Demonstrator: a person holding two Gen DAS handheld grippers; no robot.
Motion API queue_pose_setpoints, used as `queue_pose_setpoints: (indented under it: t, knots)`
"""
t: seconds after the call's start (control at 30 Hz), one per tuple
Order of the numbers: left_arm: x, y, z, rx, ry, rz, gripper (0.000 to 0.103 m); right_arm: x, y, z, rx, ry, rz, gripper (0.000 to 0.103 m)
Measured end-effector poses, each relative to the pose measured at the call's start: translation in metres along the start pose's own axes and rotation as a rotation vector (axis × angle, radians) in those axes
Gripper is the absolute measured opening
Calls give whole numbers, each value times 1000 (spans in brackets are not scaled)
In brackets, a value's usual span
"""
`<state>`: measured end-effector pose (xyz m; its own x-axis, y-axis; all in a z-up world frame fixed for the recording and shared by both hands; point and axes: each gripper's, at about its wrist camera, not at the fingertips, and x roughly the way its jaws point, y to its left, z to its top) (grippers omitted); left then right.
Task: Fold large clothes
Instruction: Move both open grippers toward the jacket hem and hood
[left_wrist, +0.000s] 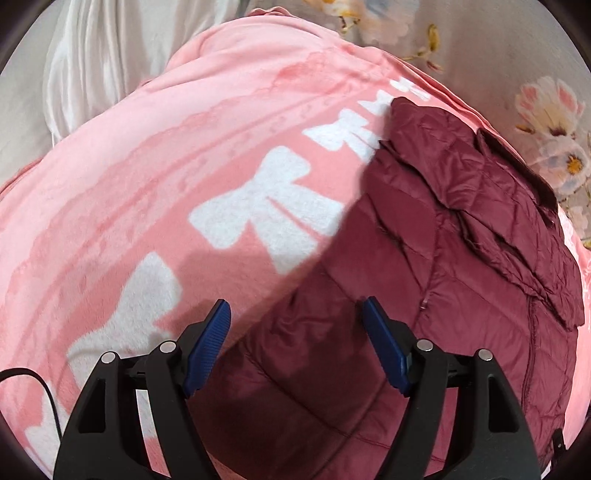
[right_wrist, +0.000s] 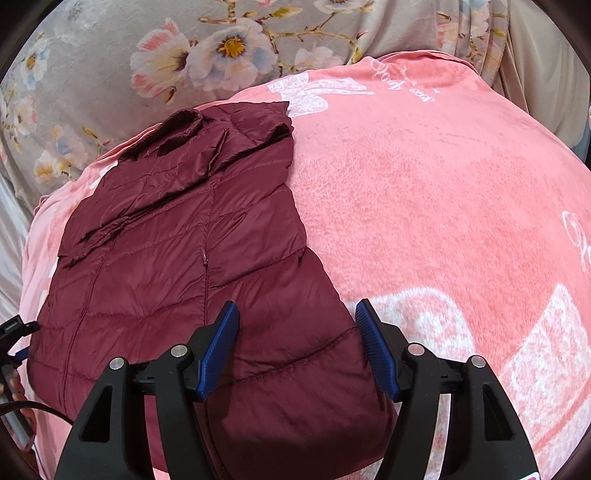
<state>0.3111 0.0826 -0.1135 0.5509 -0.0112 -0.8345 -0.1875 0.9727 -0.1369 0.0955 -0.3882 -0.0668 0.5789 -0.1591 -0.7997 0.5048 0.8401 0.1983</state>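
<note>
Both grippers are spread wide and hold nothing: left gripper (left_wrist: 295, 314), right gripper (right_wrist: 297, 314). Each hovers over the maroon quilted jacket (right_wrist: 177, 251), which lies partly folded on the pink blanket (right_wrist: 424, 192).

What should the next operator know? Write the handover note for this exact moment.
Left tool: open, holding nothing, over the jacket's near left edge.
Right tool: open, holding nothing, over the near right hem.
The maroon puffer jacket lies on the pink blanket, sleeves folded in over the body, collar at the far end.
Done: sleeves folded in, it seems.
Left: probably grip the near hem with both tools and fold it toward the collar.
</note>
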Motion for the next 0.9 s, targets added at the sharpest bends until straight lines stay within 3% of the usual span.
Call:
queue_pose_setpoints:
  t: [0.2,0.4,0.67,0.9]
  knots:
    - [1,3,4,-31,-2,-11,71,-6,6,15,-2,-21,17,65]
    - [-12,-18,32,-59,-53,-74,71,-4,40,63,-44,-75,77,65]
    - [-8,-106,70,32,-105,-177,71,53,111,134,-97,-100,204,65]
    - [7,-195,99,121,-155,-244,71,116,132,188,10,-76,289,65]
